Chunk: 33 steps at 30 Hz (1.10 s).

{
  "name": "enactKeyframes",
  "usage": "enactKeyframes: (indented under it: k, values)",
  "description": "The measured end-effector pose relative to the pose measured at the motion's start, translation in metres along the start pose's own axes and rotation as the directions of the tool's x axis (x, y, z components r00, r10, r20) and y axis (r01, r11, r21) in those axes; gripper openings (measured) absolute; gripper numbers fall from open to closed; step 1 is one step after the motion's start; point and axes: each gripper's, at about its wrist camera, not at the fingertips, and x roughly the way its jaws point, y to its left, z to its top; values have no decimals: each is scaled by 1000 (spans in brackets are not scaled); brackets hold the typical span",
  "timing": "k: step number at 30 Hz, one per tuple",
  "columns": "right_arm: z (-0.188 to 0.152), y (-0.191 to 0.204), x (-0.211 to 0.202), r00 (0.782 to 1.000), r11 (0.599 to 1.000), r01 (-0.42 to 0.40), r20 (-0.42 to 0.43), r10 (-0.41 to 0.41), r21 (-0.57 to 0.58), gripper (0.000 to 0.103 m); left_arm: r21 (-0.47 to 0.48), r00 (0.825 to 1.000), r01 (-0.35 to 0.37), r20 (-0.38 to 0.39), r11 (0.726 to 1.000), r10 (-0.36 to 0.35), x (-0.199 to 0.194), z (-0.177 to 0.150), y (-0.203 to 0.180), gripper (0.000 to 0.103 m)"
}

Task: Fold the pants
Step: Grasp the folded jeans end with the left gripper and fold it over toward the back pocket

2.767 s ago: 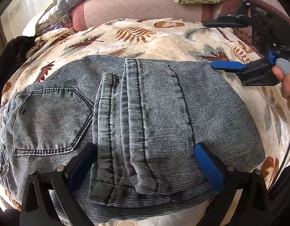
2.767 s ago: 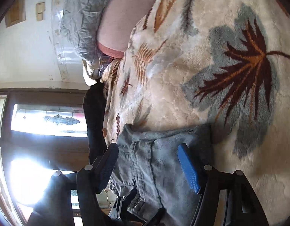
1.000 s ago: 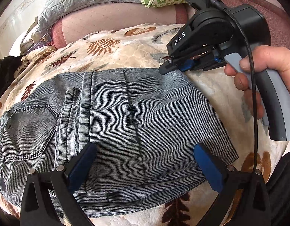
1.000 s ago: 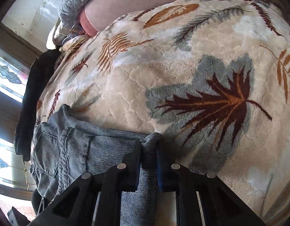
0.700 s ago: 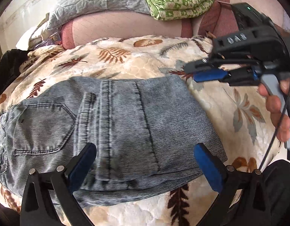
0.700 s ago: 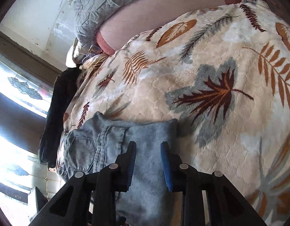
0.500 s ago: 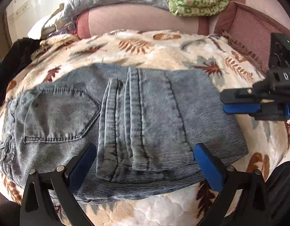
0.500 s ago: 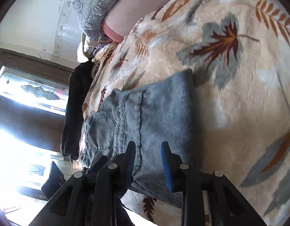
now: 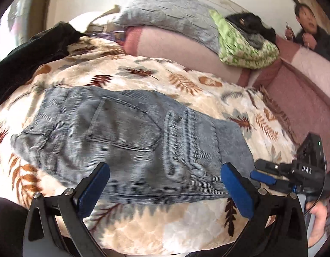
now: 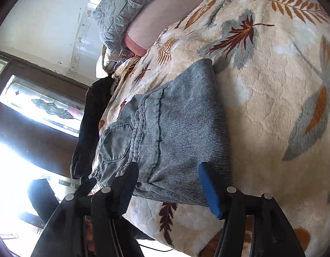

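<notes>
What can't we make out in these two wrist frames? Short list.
- Underside layers of the folded jeans: both views, hidden by the top layer, so the fold count is unknown.
- Jeans' waistband end: right wrist view, partly behind the right gripper fingers.
- Right gripper body: left wrist view, cut off by the frame edge.
- Dark garment on the blanket: left wrist view, blurred and cropped, type unclear.

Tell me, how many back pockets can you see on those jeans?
1. The single visible back pocket sits on the upper layer of the folded jeans, toward the waistband end, beside the doubled-over legs. A second pocket may be hidden underneath the fold.
</notes>
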Motion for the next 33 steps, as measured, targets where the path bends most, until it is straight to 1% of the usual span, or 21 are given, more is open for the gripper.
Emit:
enactKeyframes:
  k: [1,2,3,5,7,9,13,15,17,19,20,21,22,23,24,26,27,29,31,33]
  values:
    - [0,3,-1,1000,1000,-1,12,1,-7,62,-69,1000,-3,17,998,4,-7,3,20,103]
    - [0,8,-2,1000,1000,-18,23,19,-24,62,-152,999,-2,33,988,7,-12,4,42,103]
    - [2,12,-3,999,999,-35,33,36,-41,62,-236,999,-1,44,972,12,-16,4,63,103]
    - [1,15,-2,999,998,-38,36,40,-52,65,-395,999,10,41,919,6,-18,3,103,103]
    - [0,12,1,999,999,-32,24,32,-33,66,-508,999,36,37,861,-20,-15,0,134,103]
    - [0,9,3,999,999,-38,21,38,-14,66,-561,998,59,50,826,-37,-9,1,154,103]
    - [1,7,-2,998,999,-46,46,46,0,65,-649,992,128,69,750,-110,6,8,183,103]
    - [1,4,-3,998,999,-43,46,42,11,66,-680,991,131,61,721,-122,17,9,192,102]
    - [1,3,-3,998,999,-39,46,38,15,66,-698,988,149,72,701,-139,21,9,200,97]
    - [1,3,-3,998,999,-33,47,33,9,66,-700,986,163,87,695,-144,23,11,203,94]
    - [1,3,-3,998,999,-31,46,31,5,66,-703,986,163,90,692,-142,24,12,205,87]
    - [1,4,-2,999,1000,-30,45,30,1,66,-704,987,157,84,692,-138,24,12,207,77]
    - [1,5,-1,999,1000,-30,44,31,-4,66,-707,989,146,76,692,-130,26,13,209,71]
    - [1,7,-1,999,1000,-29,39,30,-11,66,-708,990,137,71,692,-123,27,12,212,58]
    - [1,10,1,999,1000,-24,32,24,-16,66,-704,992,122,59,700,-113,29,12,213,42]
    - [-1,21,4,999,999,-34,12,34,-26,66,-689,994,102,44,717,-100,32,11,215,29]
    - [-2,28,7,998,998,-55,-1,55,-22,66,-684,994,104,47,722,-99,31,10,216,25]
    - [-2,47,19,994,995,-94,-49,93,-21,66,-659,994,105,59,745,-87,28,13,212,20]
    - [-1,74,36,988,991,-129,-89,124,-44,66,-633,994,111,77,766,-81,24,15,211,18]
    - [3,102,61,975,985,-167,-154,159,-45,66,-622,992,124,92,773,-85,22,15,210,17]
